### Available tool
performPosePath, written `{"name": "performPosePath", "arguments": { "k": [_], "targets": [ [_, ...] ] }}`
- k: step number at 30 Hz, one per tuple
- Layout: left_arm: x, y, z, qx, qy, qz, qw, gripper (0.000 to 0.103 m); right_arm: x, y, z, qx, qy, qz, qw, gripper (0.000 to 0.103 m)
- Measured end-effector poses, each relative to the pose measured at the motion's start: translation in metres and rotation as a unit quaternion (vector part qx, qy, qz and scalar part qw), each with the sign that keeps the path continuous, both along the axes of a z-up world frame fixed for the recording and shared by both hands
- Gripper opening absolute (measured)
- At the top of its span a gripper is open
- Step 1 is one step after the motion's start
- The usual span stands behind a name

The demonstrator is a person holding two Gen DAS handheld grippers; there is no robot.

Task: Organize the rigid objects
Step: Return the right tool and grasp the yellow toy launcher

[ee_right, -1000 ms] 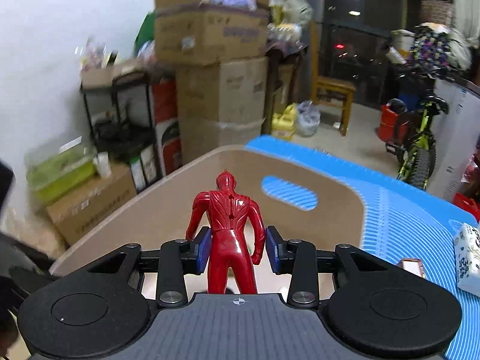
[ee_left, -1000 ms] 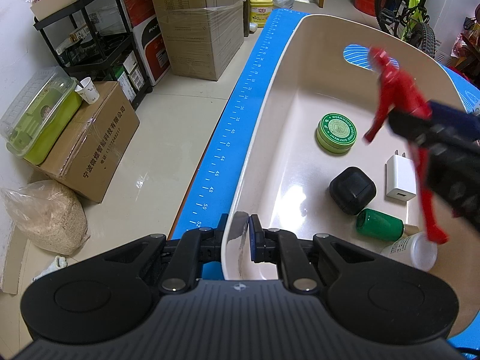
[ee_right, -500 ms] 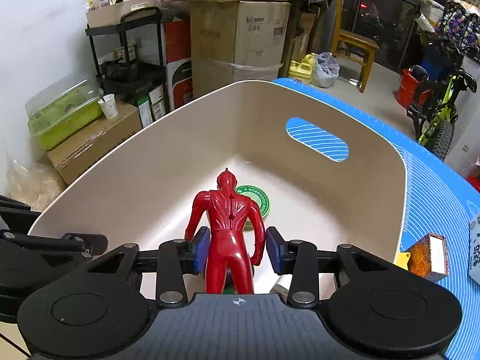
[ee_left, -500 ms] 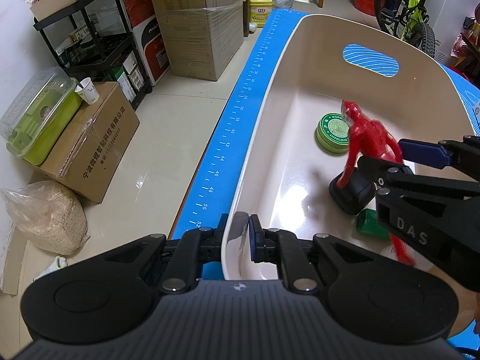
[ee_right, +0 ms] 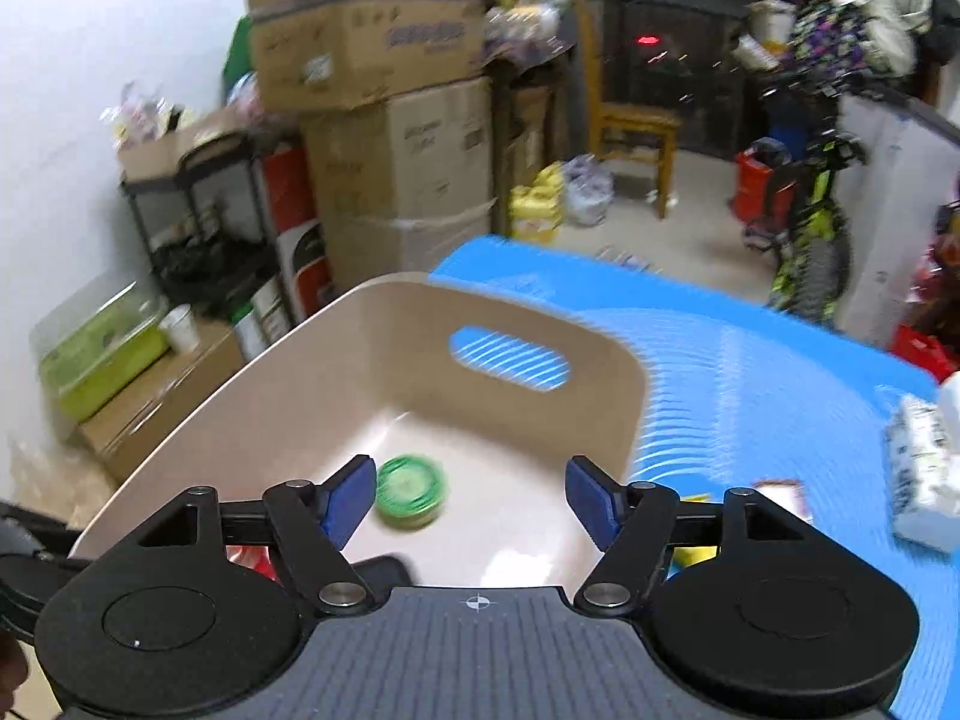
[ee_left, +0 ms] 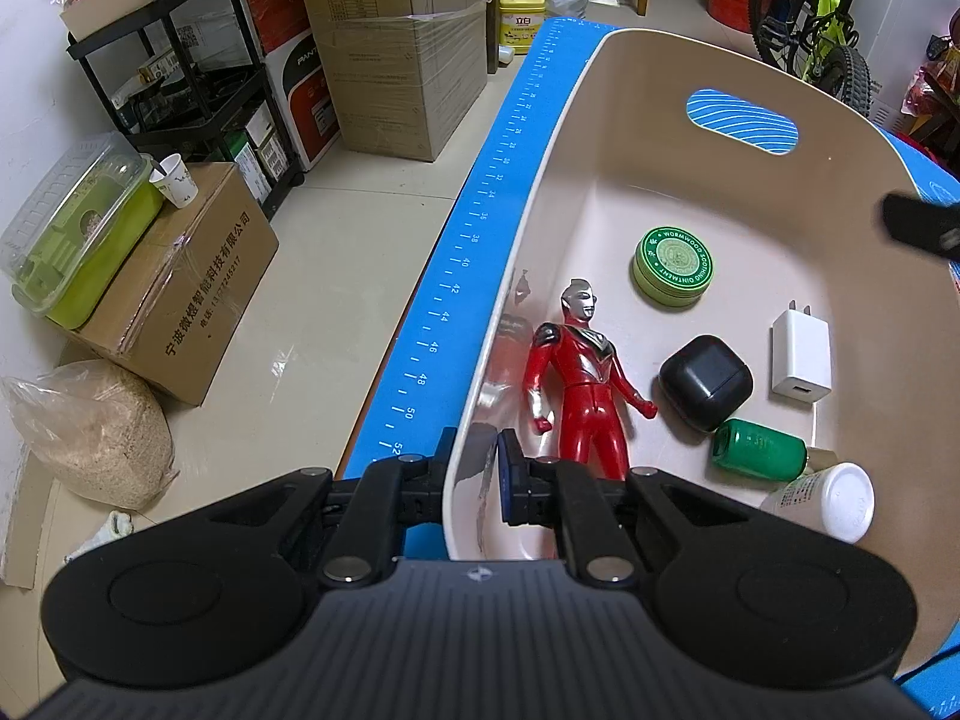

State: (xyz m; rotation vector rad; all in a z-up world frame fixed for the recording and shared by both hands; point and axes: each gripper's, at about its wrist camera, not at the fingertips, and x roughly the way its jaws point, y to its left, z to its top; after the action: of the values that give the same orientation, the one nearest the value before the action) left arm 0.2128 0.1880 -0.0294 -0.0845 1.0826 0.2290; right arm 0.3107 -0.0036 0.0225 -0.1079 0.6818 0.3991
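Note:
A red toy figure point(ee_left: 582, 384) lies on its back on the floor of the beige bin point(ee_left: 558, 138), near the left wall. My left gripper point(ee_left: 474, 462) is shut on the bin's near rim. Beside the figure lie a green tin point(ee_left: 672, 266), a black case point(ee_left: 705, 381), a white charger point(ee_left: 801, 357), a green bottle point(ee_left: 759, 450) and a white bottle point(ee_left: 831, 501). My right gripper point(ee_right: 474, 501) hangs above the bin point(ee_right: 300, 372), its jaws opening with nothing between them; the green tin point(ee_right: 411, 489) shows below. Its tip point(ee_left: 921, 228) appears at the right edge.
The bin stands on a blue mat point(ee_left: 474, 276) with a ruler edge. On the mat to the right lie a white packet point(ee_right: 921, 468) and a small box point(ee_right: 780, 489). Cardboard boxes point(ee_left: 396, 42), a black shelf point(ee_left: 180, 78) and a bicycle point(ee_left: 822, 30) stand on the floor beyond.
My right gripper has let go of the red figure, which now lies in the bin. The gripper has opened and pulled up and away to the right. The left gripper has not moved.

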Motion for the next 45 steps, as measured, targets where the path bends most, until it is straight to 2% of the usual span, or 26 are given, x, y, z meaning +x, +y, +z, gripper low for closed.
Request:
{"name": "performPosePath", "arguments": {
  "k": [6, 14, 22, 31, 33, 35, 36, 45],
  "targets": [
    [0.001, -0.001, -0.001, -0.001, 0.0, 0.0, 1.0, 0.015, 0.012, -0.046, -0.005, -0.022, -0.009, -0.053, 0.998, 0.08],
    [0.001, -0.001, -0.002, -0.001, 0.0, 0.0, 1.0, 0.015, 0.027, -0.089, -0.052, -0.059, 0.025, -0.1, 0.993, 0.08],
    [0.001, -0.001, -0.001, -0.001, 0.0, 0.0, 1.0, 0.015, 0.035, -0.099, -0.102, -0.075, 0.063, -0.107, 0.989, 0.08],
    [0.001, -0.001, -0.001, -0.001, 0.0, 0.0, 1.0, 0.015, 0.037, -0.099, -0.122, -0.062, 0.06, -0.104, 0.991, 0.08],
    [0.001, -0.001, -0.001, -0.001, 0.0, 0.0, 1.0, 0.015, 0.035, -0.101, -0.125, -0.057, 0.056, -0.105, 0.991, 0.076],
    [0.001, -0.001, -0.001, -0.001, 0.0, 0.0, 1.0, 0.015, 0.035, -0.103, -0.128, -0.047, 0.06, -0.102, 0.992, 0.056],
    [0.001, -0.001, -0.001, -0.001, 0.0, 0.0, 1.0, 0.015, 0.035, -0.104, -0.13, -0.042, 0.062, -0.102, 0.992, 0.053],
    [0.001, -0.001, -0.002, -0.002, 0.0, 0.0, 1.0, 0.015, 0.01, -0.099, -0.117, -0.05, 0.009, -0.084, 0.995, 0.051]
  ]
}}
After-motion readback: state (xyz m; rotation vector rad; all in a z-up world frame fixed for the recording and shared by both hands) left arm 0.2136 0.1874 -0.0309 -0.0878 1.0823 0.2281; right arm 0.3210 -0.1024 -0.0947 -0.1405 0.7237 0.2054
